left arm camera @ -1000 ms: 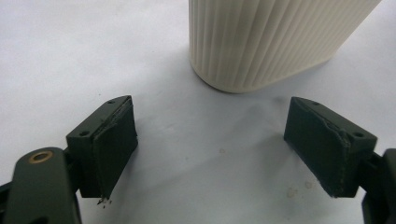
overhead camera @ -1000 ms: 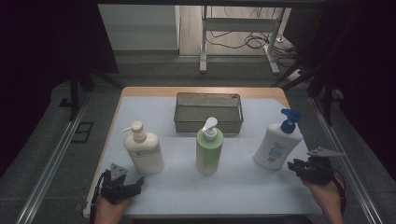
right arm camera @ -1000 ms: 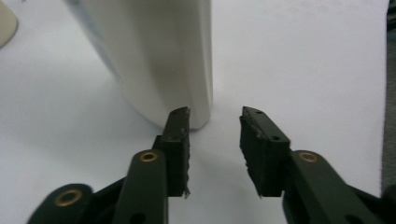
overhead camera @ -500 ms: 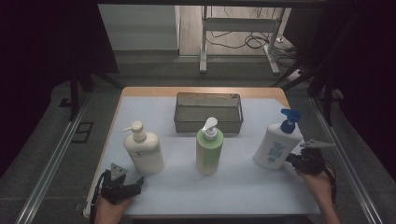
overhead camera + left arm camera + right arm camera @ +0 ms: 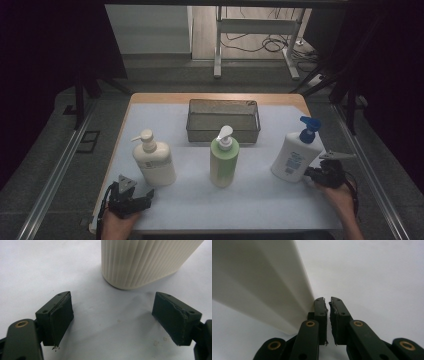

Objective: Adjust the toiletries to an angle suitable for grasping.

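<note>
Three pump bottles stand in a row on the white mat: a cream one (image 5: 154, 162), a green one (image 5: 224, 160) and a white one with a blue pump (image 5: 295, 159). My right gripper (image 5: 310, 173) sits low beside the white bottle's right base. Its jaws have just been closing and now stand shut with nothing between them. In the right gripper view the tips (image 5: 328, 302) lie next to the white bottle's wall (image 5: 262, 277). My left gripper (image 5: 131, 197) rests open near the front left edge. Just ahead of its open jaws (image 5: 120, 320) is the ribbed cream bottle (image 5: 142, 262).
A dark wire mesh basket (image 5: 222, 102) stands behind the green bottle at the back of the table. The wooden table edge (image 5: 215, 96) borders the mat. Metal rails run along both sides, and the floor beyond is dark.
My right gripper moved left and down to the base of the white bottle, and its jaws closed. The left gripper and the bottles stayed put.
</note>
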### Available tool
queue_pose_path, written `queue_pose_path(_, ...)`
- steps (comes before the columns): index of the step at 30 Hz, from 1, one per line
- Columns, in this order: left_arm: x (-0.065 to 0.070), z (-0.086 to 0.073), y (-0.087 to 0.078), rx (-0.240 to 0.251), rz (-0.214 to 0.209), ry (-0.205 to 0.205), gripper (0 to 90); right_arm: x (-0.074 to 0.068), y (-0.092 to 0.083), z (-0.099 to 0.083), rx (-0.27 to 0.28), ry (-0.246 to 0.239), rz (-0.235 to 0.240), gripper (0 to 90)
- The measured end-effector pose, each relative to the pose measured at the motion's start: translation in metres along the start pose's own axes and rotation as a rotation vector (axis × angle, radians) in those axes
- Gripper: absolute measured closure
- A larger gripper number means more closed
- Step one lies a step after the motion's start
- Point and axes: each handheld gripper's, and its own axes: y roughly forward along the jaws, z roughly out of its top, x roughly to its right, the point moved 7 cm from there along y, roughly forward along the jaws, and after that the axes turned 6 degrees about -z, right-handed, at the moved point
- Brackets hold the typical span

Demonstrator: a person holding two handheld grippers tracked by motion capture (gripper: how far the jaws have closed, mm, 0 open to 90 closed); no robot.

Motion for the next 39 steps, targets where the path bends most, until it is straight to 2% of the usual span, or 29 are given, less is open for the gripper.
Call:
queue_pose_path(5,0.000,0.000,0.000,-0.001,0.000,0.000,16.7,-0.003,-0.001,-0.002,-0.005,0.005,-0.005,83.1)
queue_pose_path(17,0.000,0.000,0.000,-0.001,0.000,0.000,16.7,-0.010,-0.003,-0.008,-0.004,-0.017,0.002,83.1)
queue_pose_path(33,0.000,0.000,0.000,-0.002,0.000,0.001,16.7,-0.034,-0.001,-0.016,-0.025,-0.052,0.030,82.6)
queue_pose_path(39,0.000,0.000,0.000,-0.001,0.000,0.000,16.7,-0.038,0.001,-0.014,-0.021,-0.068,0.028,82.3)
